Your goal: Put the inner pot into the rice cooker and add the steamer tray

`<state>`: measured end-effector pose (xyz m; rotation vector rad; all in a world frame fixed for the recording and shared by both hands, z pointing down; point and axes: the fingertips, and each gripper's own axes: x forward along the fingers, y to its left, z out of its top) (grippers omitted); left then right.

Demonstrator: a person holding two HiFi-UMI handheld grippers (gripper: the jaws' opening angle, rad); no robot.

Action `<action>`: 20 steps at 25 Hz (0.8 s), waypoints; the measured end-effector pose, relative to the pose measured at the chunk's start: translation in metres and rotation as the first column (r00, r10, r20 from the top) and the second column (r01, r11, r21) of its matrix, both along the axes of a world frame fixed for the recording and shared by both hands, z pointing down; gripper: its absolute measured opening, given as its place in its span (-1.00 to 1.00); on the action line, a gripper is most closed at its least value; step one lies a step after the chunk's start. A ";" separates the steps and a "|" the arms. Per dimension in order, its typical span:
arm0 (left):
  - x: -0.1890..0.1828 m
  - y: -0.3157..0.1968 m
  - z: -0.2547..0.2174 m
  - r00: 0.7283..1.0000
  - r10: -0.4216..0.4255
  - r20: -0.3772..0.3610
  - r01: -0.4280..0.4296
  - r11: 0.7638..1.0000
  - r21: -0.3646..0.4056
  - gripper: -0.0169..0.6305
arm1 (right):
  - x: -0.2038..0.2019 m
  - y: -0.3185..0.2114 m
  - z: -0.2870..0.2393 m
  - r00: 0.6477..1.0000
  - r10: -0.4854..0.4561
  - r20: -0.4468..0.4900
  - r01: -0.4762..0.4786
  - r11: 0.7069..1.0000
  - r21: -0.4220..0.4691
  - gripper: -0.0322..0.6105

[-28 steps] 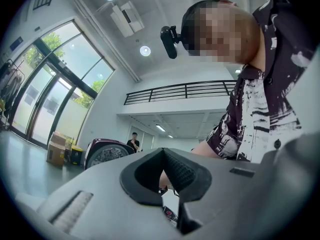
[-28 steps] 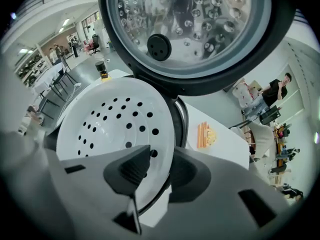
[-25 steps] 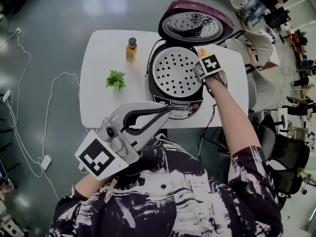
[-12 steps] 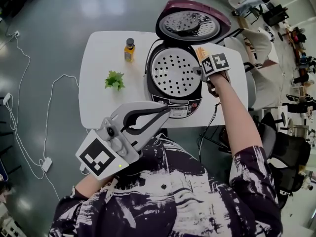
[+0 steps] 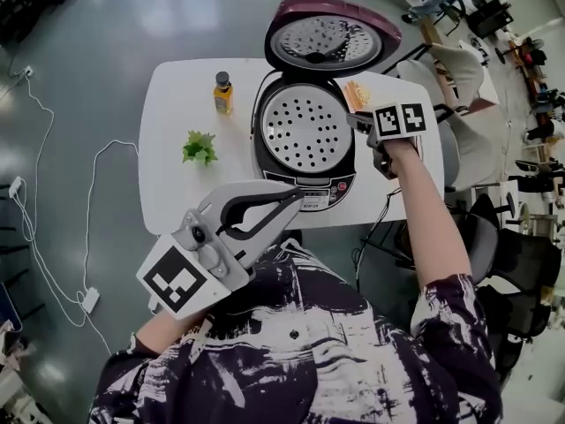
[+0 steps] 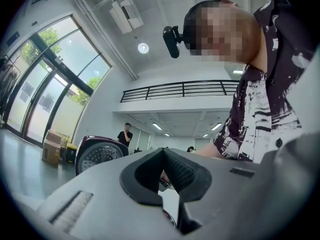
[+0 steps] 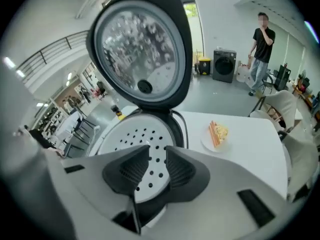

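**Item 1.** Round white perforated steamer tray (image 5: 305, 129): lies in the mouth of the black-and-maroon rice cooker (image 5: 305, 191), looks level, lid (image 5: 331, 42) up behind. Inner pot not visible; if in, it's hidden under the tray.

**Item 2.** Right gripper (image 5: 357, 122): just beside the cooker's right rim, pointing down. Jaws slightly apart w/ nothing betw. them, have just been closing a little. The tray shows through the gap (image 7: 157, 151).

**Item 3.** Left gripper (image 5: 297, 200): near the person's chest, well apart from the cooker. Jaws together, empty.

**Item 4.** White table (image 5: 177, 193): also holds a yellow bottle (image 5: 222, 93), a green sprig (image 5: 199, 146) and a snack plate (image 7: 216, 134).

**Handling note (judgement):** tray placement approx. done, so the step is a clean exit.
- Lift the right gripper straight off.
- Keep the tips clear of the rim so the tray isn't tipped.
- Check the tray sits even all round.
- Mind the raised lid and the plate.
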<state>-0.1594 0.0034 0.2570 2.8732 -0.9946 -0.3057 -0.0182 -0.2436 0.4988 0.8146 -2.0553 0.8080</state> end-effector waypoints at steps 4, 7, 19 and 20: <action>0.007 -0.012 0.002 1.000 -0.001 0.025 0.001 1.000 -0.010 -0.93 | -0.013 0.015 -0.078 0.963 -0.044 0.266 -0.006 0.982 0.187 -0.65; 0.013 -0.025 0.002 0.999 -0.012 0.049 0.012 1.000 -0.014 -0.93 | -0.017 0.041 -0.149 0.893 -0.149 0.425 -0.029 0.923 0.383 -0.75; 0.039 -0.078 -0.007 0.989 -0.103 0.107 0.101 0.995 0.021 -0.93 | -0.005 0.154 -0.274 0.758 -0.461 0.462 -0.086 0.632 0.771 -0.90; 0.042 -0.081 -0.005 0.988 -0.110 0.109 0.108 0.994 0.021 -0.93 | -0.005 0.155 -0.268 0.760 -0.464 0.455 -0.075 0.634 0.770 -0.90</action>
